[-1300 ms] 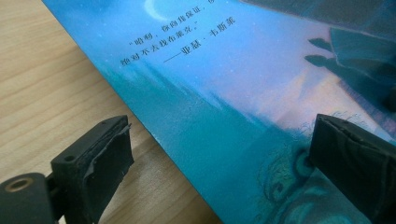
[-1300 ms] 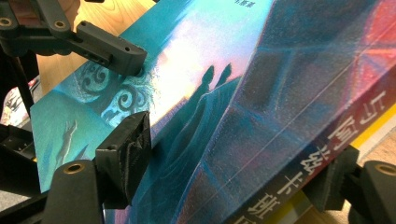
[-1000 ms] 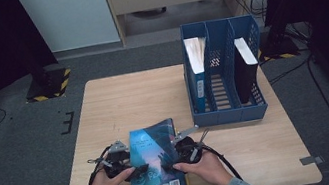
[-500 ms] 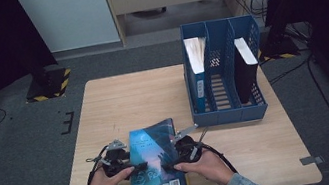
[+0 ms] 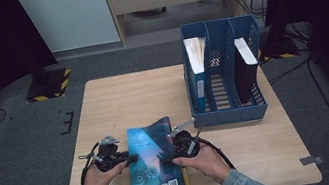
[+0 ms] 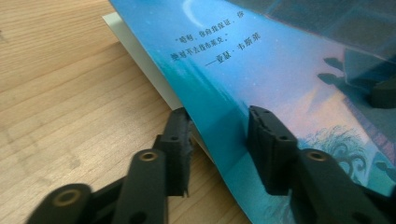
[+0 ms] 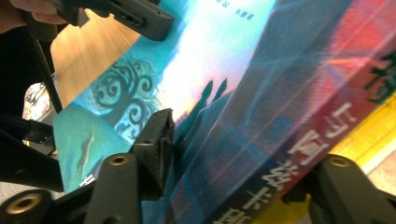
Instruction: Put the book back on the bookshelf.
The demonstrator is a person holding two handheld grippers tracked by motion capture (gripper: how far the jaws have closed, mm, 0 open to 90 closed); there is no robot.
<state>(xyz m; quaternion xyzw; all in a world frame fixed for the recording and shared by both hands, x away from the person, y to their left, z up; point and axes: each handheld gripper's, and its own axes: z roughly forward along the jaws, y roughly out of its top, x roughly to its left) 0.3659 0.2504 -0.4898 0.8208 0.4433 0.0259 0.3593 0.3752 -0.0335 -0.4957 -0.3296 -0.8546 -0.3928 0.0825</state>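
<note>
A book with a blue picture cover (image 5: pixel 155 161) lies near the front edge of the wooden table (image 5: pixel 128 98), its far end bowed up a little. My left gripper (image 5: pixel 127 158) comes at its left edge. In the left gripper view the gripper (image 6: pixel 219 128) has one jaw on the cover (image 6: pixel 280 60) and the other beside the pages below, closed on that edge. My right gripper (image 5: pixel 169 158) holds the right side. Its jaws (image 7: pixel 243 154) clamp across the lettered spine (image 7: pixel 299 140). The left gripper's jaw (image 7: pixel 140 18) shows at the top of the right gripper view.
A blue three-slot file rack (image 5: pixel 229 112) stands at the right rear of the table. Its left slot holds a blue volume with white pages (image 5: pixel 196 64), its right slot a black one (image 5: pixel 244 66); the middle slot is bare. Bare wood lies behind the book.
</note>
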